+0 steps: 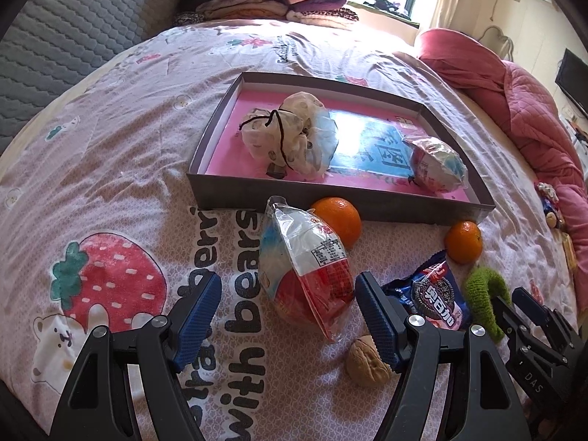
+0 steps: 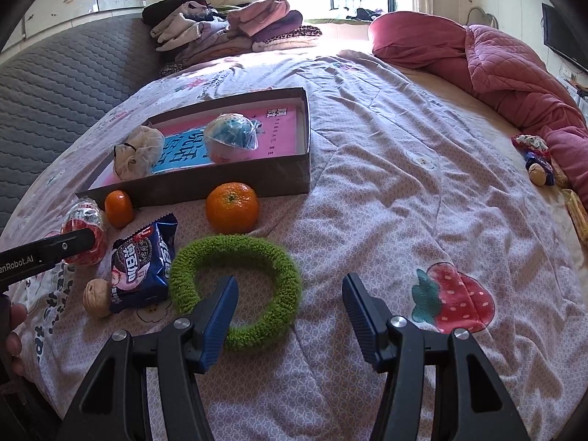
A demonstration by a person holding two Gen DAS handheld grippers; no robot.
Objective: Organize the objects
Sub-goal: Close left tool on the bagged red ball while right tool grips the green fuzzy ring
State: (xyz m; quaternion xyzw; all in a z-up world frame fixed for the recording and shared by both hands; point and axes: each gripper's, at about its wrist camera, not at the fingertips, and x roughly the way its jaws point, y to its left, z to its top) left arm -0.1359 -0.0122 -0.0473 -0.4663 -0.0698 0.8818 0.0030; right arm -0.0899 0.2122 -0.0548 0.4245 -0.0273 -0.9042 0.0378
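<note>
Bedspread (image 1: 110, 169) print reads "with bears" in dark letters, the line above cut off to "...berri", next to a strawberry and bear drawing. Blue cookie packet (image 2: 141, 266) has a sandwich-cookie picture and Chinese characters, not legible enough to transcribe. Shallow dark box (image 1: 367, 204) has a pink liner with a blue panel and large Chinese characters, partly under glare. Arm of the left gripper seen from the right wrist view shows "enRobot.AI"; the other tool seen from the left wrist view shows "DAS". Counts: two oranges (image 1: 337, 220) (image 1: 463, 240) on the bedspread, both just beside the box's front wall; three plastic-wrapped round snack packs, one (image 1: 437, 165) inside the box, one more (image 1: 307, 275) on the spread with a nutrition label facing up, plus a drawstring cloth pouch (image 1: 290, 134) inside the box, so snack packs total two, not three; one walnut (image 1: 367, 362); one green fuzzy ring (image 2: 235, 286); one cookie packet. Left gripper (image 1: 288, 316) jaws spread, wrapped snack pack between the pads, no clear pinch. Right gripper (image 2: 290, 312) jaws spread wide, left pad inside the green ring's hole, ring's right side between the pads, not squeezed.
</note>
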